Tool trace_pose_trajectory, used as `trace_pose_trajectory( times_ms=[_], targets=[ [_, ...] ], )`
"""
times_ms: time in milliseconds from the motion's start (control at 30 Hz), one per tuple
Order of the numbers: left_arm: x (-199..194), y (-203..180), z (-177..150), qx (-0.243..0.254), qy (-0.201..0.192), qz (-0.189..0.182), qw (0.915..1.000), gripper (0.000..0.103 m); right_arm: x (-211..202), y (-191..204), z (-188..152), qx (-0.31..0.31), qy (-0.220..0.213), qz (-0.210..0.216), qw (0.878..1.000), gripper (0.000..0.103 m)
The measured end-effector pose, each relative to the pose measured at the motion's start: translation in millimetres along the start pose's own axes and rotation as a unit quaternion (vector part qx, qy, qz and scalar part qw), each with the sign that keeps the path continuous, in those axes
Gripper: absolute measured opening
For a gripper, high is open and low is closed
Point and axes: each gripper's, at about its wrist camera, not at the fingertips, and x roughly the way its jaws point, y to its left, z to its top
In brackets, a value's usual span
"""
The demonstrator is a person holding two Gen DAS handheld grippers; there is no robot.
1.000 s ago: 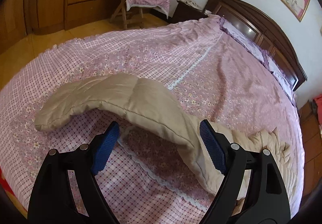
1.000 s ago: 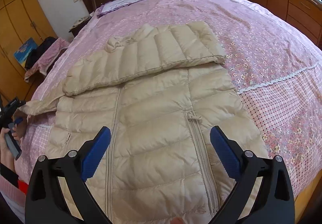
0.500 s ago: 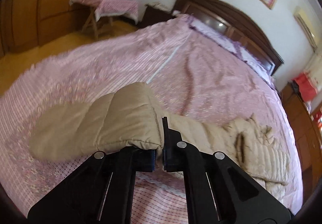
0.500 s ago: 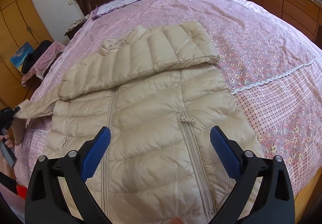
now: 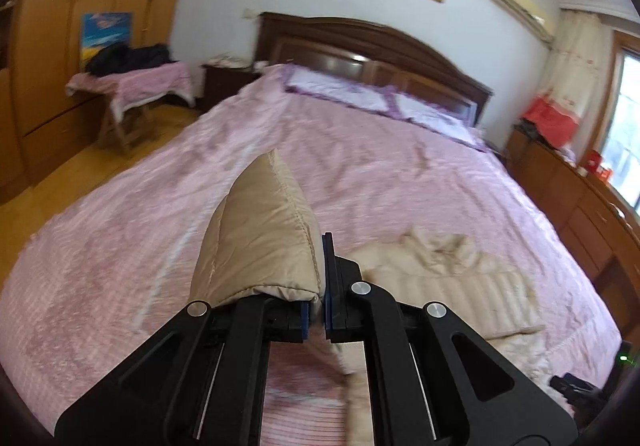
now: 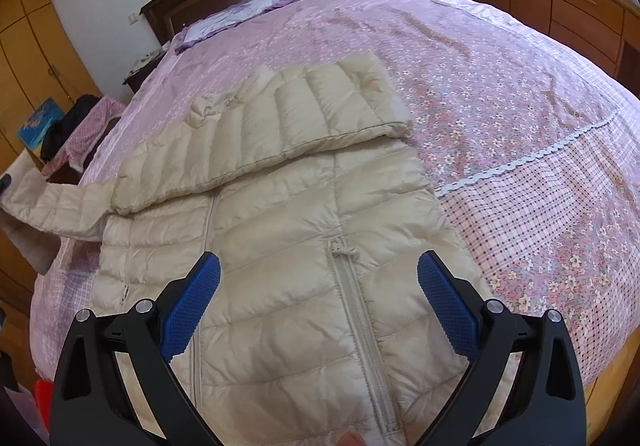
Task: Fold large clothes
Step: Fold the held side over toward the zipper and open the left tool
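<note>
The left gripper [image 5: 316, 282] has just closed on the jacket's loose sleeve [image 5: 260, 242]: a second ago its jaws stood wide around the sleeve as it lay flat on the bed [image 5: 400, 173]; now they are pinched shut on the fabric and the sleeve end stands up off the cover, lifted clear. In the right wrist view that sleeve stretches out to the left from the jacket [image 6: 288, 246], raised at its far end. The jacket lies front up in the middle of the bed, zipped, with its other sleeve [image 6: 280, 125] already folded across the chest. The right gripper [image 6: 318, 306] hangs over the hem, jaws wide open, holding nothing. With the sleeve in hand, the next fold is likely to carry it across the body.
</note>
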Motion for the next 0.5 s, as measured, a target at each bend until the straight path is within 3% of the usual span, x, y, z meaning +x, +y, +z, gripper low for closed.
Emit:
trace_pose_trajectory(
  times_ms=[267,500],
  targets=[
    [16.9,-67.6,-5.1,0.031,0.016,-0.055,0.9979,0.005,-6.1,-16.7,0.2,0.015,-0.013,-0.004,1.000,0.095],
    [42.3,-124.1,-35.9,0.036,0.055,-0.100,0.9928,0.005,-6.8,-35.1,6.8,0.038,-0.021,-0.003,0.999,0.095]
  ],
)
